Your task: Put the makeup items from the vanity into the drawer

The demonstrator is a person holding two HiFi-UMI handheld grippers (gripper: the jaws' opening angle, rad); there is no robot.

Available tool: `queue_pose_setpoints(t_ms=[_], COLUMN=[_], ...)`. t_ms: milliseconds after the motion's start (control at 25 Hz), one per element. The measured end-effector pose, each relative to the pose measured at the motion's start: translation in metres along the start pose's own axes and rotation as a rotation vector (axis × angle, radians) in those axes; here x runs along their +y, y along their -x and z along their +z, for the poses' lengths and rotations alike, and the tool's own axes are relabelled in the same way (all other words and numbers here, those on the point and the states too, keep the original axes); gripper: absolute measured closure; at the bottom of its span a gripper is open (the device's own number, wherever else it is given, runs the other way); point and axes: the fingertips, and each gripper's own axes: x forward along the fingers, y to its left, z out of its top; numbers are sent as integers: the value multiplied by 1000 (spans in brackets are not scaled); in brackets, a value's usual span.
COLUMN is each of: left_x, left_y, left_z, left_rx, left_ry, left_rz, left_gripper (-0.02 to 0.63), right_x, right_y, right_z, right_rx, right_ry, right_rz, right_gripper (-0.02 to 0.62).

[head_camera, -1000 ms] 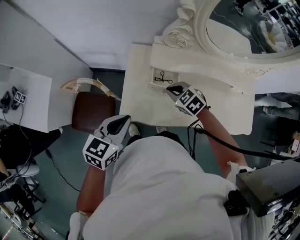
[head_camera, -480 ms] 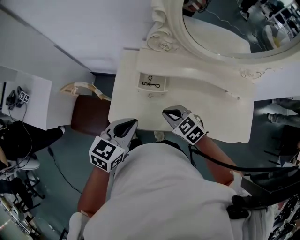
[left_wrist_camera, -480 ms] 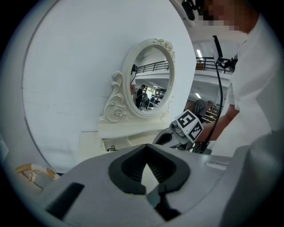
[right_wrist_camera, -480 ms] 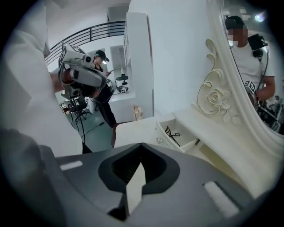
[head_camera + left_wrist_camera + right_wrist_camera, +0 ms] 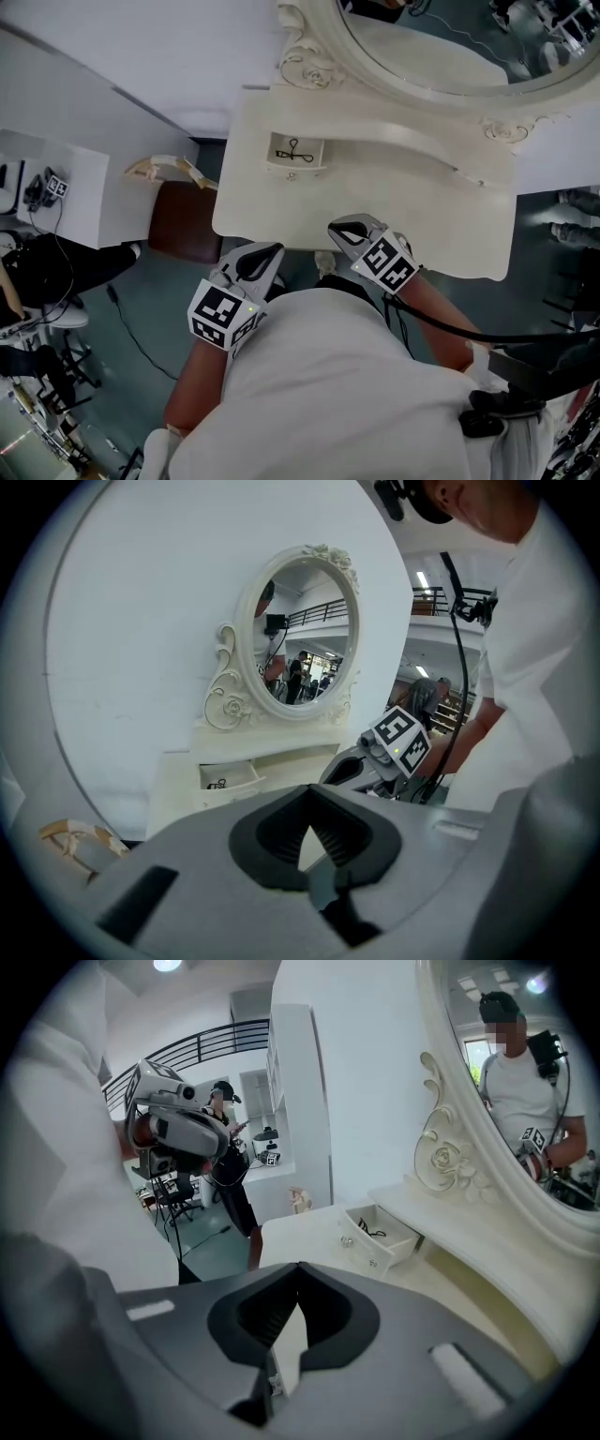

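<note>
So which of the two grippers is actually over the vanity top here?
The right gripper: its tip reaches over the front edge of the vanity top. The left gripper hangs short of that edge, above the floor.

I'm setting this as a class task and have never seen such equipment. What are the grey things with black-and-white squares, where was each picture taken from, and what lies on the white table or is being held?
There is no robot here. A person holds a two-jaw gripper in each hand: the left gripper and the right gripper. The patterned cubes are parts of those grippers. The head view comes from a camera on the person's head, looking steeply down. Each gripper view comes from a camera riding on that gripper, looking along its jaws. Both pairs of jaws are shut, with nothing between them. Below is a white vanity with an oval mirror. Its top looks bare. A small drawer stands open, holding a black item too small to name.
</note>
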Motion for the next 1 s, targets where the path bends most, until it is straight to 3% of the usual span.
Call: queue_pose_setpoints(t_ms=[360, 1000], left_x=[-10, 3], left_y=[40, 135], left_z=[-5, -82], left_rx=[-43, -46], left_ry=[-47, -24], left_rz=[-69, -85], left_gripper=[603, 603], right_x=[35, 137], right_y=[8, -29], right_z=[26, 45], right_rx=[-45, -32], right_ry=[0, 27], right_rz=[-106, -158], right_gripper=[595, 595])
